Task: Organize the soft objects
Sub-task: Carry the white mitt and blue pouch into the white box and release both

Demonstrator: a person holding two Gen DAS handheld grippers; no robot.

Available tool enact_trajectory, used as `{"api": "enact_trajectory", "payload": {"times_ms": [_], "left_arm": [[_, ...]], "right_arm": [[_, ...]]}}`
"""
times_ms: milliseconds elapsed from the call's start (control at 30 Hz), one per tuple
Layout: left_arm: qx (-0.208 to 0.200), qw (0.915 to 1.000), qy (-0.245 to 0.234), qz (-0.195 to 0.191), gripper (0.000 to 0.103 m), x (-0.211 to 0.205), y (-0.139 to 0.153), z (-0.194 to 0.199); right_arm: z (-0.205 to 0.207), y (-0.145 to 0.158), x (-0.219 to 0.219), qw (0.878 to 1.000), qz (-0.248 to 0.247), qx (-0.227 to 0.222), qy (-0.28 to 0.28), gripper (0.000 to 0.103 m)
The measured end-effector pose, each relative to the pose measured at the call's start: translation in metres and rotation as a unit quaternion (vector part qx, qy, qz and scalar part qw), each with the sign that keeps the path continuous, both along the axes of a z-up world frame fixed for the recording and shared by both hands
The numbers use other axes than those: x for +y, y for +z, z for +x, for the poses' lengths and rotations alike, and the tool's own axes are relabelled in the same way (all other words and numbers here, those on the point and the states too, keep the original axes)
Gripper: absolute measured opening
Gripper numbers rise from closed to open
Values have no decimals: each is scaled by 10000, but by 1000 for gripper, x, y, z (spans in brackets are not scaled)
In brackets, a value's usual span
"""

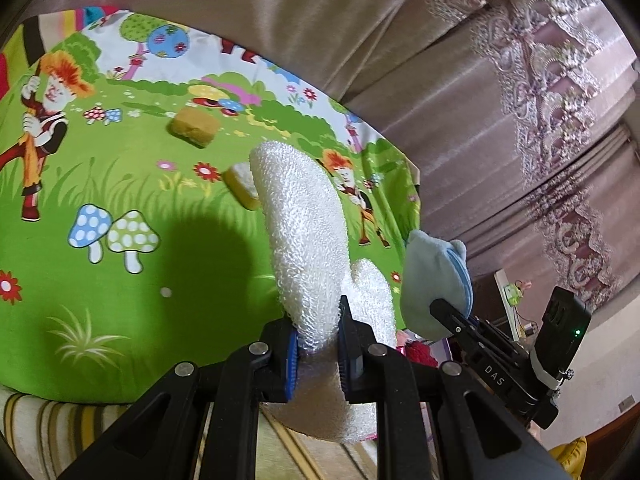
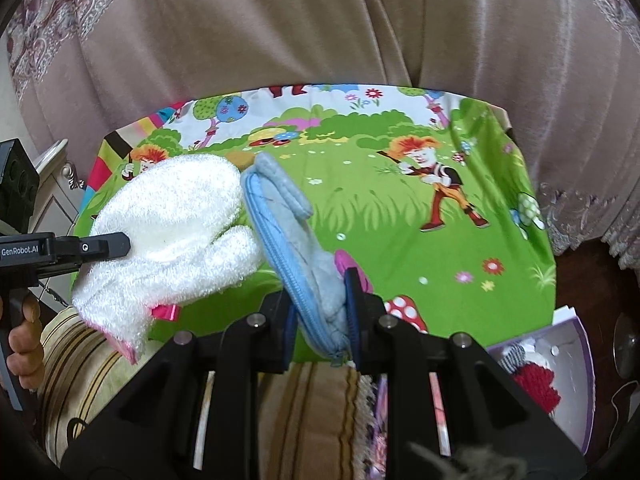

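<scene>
White mitt [image 1: 308, 240], lt-blue pouch [image 2: 296, 256], green cartoon-print cloth [image 1: 120, 200].

Mitt [image 2: 168, 232] left of pouch [image 2: 296, 264] (touching).

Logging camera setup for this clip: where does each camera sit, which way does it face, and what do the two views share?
Left wrist: on the left gripper, facing the cartoon cloth; its jaws clamp the white mitt; two sponges beyond.
Right wrist: on the right gripper, facing the same cloth; jaws clamp the blue pouch; a hand shows at left.
Shared: mitt, pouch, cloth, curtain, each other's gripper.
</scene>
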State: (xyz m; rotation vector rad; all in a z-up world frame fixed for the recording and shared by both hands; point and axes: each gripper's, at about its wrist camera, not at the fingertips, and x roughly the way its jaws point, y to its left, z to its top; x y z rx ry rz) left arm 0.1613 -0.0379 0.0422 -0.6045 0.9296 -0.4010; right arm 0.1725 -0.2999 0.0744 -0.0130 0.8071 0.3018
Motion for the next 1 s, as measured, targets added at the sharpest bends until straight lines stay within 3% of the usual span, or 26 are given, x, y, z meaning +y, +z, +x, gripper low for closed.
{"api": "enact_trajectory", "payload": {"times_ms": [567, 1000], "left_arm": [[-55, 9970, -775, 24, 16, -74, 11, -1], [-74, 9834, -1801, 213, 16, -173, 17, -7]], "right_arm": [[-44, 14, -72, 9981, 44, -58, -613, 25], [-76, 4, -155, 9893, 0, 101, -1459, 25]]}}
